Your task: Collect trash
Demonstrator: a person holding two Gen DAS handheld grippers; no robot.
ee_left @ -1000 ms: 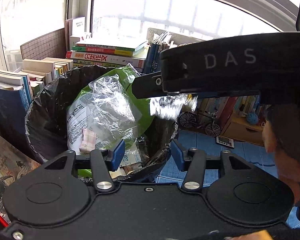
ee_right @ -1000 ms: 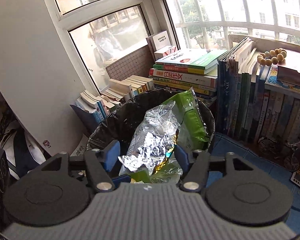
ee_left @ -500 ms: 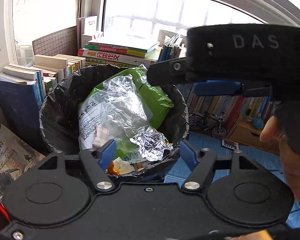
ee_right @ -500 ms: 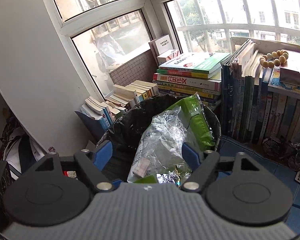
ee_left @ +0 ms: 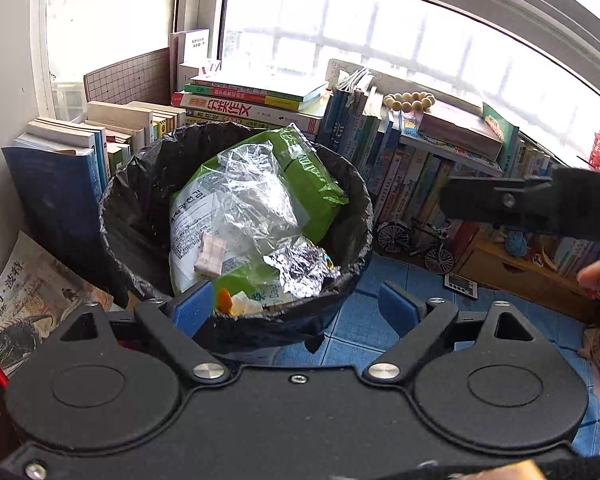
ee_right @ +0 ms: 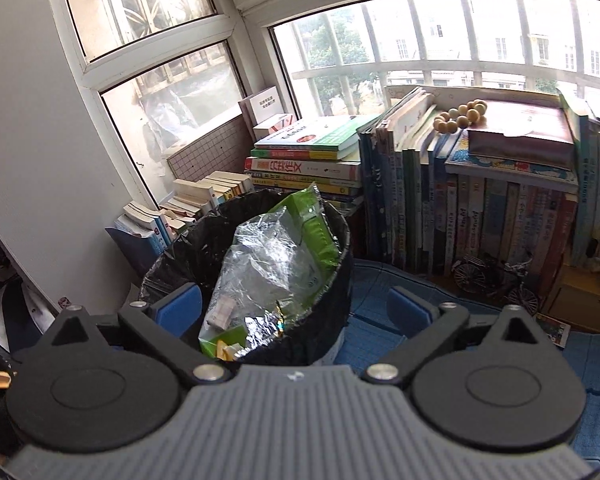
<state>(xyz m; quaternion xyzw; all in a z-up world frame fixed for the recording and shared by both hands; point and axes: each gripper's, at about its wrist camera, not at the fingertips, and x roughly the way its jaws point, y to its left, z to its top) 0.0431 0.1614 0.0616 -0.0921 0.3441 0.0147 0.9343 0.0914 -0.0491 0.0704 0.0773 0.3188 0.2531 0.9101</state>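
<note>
Far left in the left wrist view: illustrated magazine cover (ee_left: 24,304) propped low against a big dark-blue book (ee_left: 56,200), then a row of upright paperback books (ee_left: 132,128) along the window.

Centre: round trash bin lined with a black plastic bag (ee_left: 140,184), sitting on blue floor tiles (ee_left: 364,320). It is heaped full: large green-and-white snack bag (ee_left: 300,188) standing up above the rim, crinkled clear plastic wrap (ee_left: 252,196) over its front, small pink-white wrapped packet (ee_left: 210,256) lower left, crumpled silver foil wrapper (ee_left: 300,266) lying on the pile at the near right rim, orange and white scraps (ee_left: 236,302) at the near edge.

Left gripper (ee_left: 296,306): jaws have just been opening, now spread wide, blue pads either side of the bin's near rim, nothing between them, nothing gripped.

Behind the bin: flat stack of books (ee_left: 252,106). Right of it: upright row of blue-spined books (ee_left: 384,156), wooden bead bracelet (ee_left: 408,101) on top, miniature metal bicycle model (ee_left: 416,242) on the floor in front.

Far right: body of the right gripper (ee_left: 540,204) beside the bin, a fingertip (ee_left: 592,278) under it.

Right wrist view: right gripper (ee_right: 296,306) jaws have just been opening, now fully apart and empty; foil wrapper (ee_right: 260,330) lies in the bin (ee_right: 336,280) below, clear of both pads.
</note>
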